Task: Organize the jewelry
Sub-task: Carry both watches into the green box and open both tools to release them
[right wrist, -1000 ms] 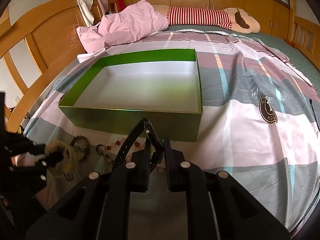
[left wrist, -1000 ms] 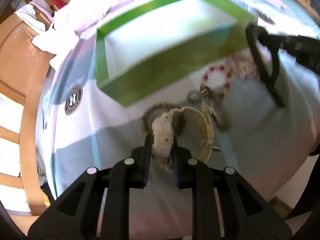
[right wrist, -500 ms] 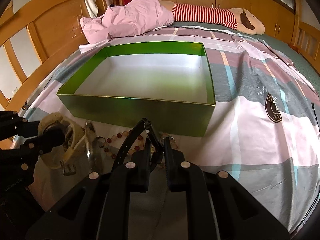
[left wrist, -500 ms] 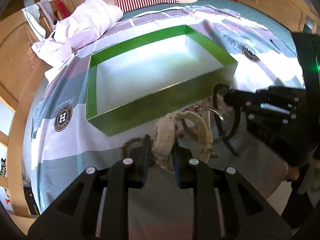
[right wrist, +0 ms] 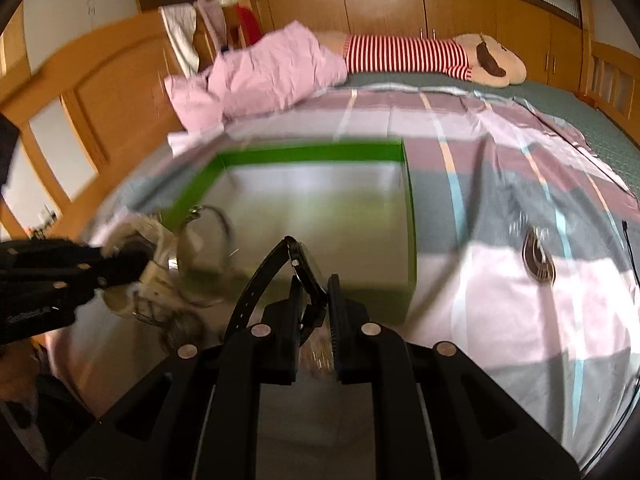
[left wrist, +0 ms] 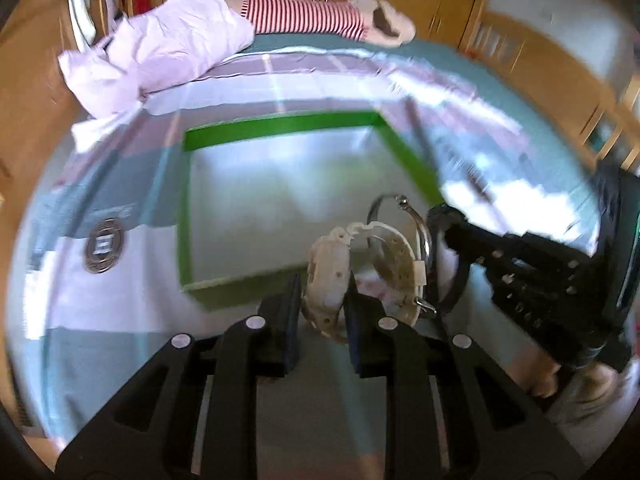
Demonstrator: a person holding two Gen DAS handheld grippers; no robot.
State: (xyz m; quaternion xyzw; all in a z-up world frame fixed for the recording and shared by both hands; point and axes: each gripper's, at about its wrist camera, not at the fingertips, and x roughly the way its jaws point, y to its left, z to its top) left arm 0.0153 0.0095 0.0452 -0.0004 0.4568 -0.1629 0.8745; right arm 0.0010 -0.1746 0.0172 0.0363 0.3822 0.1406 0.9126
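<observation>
My left gripper (left wrist: 322,286) is shut on the cream watch (left wrist: 328,276), held in the air above the near wall of the green box (left wrist: 280,126). A silver ring (left wrist: 416,220) hangs looped with the watch's strap. My right gripper (right wrist: 314,288) is shut on the black watch (right wrist: 276,268), lifted just in front of the same green box (right wrist: 312,152). In the right wrist view the left gripper (right wrist: 120,264) and its cream watch (right wrist: 156,276) show at the left. In the left wrist view the right gripper (left wrist: 448,228) shows at the right with its black strap (left wrist: 460,280).
The box, white and bare inside, sits on a checked pink and grey bedsheet (right wrist: 500,272). A pink blanket (right wrist: 264,76) and a striped plush toy (right wrist: 440,58) lie at the bed's far end. A wooden bed frame (right wrist: 100,92) runs along the left. Blurred bead jewelry (right wrist: 180,328) lies below the left gripper.
Both grippers have risen off the sheet with their watches and moved toward the box. The silver ring came up with the cream watch; the left view tilted up toward the bed's far end.
</observation>
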